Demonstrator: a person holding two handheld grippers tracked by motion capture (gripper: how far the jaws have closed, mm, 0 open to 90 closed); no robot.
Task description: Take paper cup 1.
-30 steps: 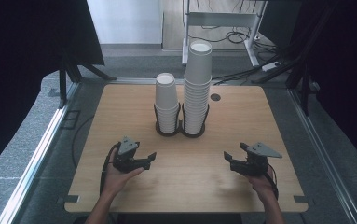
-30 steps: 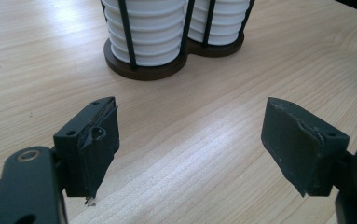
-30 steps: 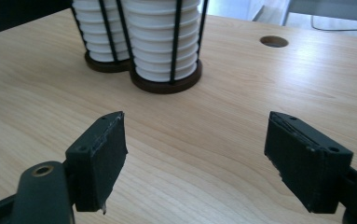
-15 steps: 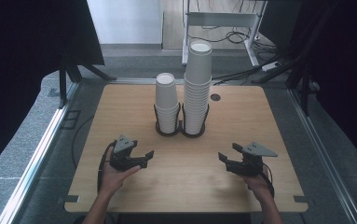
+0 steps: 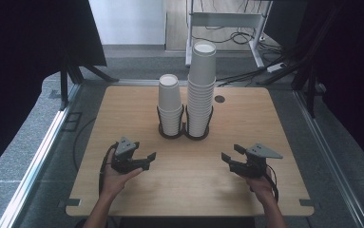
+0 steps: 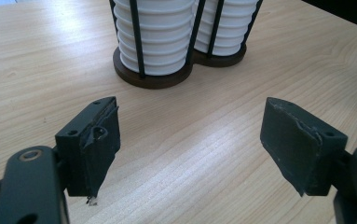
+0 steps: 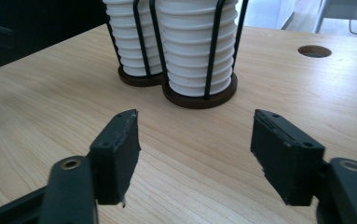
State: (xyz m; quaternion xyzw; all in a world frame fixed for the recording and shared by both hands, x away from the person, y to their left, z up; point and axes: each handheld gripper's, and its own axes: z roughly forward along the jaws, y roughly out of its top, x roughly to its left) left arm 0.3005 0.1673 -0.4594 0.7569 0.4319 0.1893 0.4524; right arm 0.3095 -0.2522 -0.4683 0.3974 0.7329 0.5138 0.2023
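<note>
Presently, pre-grasp: left gripper (image 5: pixel 149 160) stands apart, empty; right gripper (image 5: pixel 228 156) likewise, its jaws having just been closing. White paper-cup stacks (image 5: pixel 202 80) in black wire holders (image 5: pixel 184 133) stand at 12 o'clock. Next: advance and centre the jaws on one.

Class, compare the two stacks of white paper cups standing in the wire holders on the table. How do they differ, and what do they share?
The left stack is shorter; the right stack rises well above it. The left stack holds fewer nested cups, the right stack many more, as the ribbed rims show. The left stack's top sits just above its holder's wires; the right stack towers over its own. Both are white, upright, open end up, side by side in black wire holders on round dark bases.
</note>
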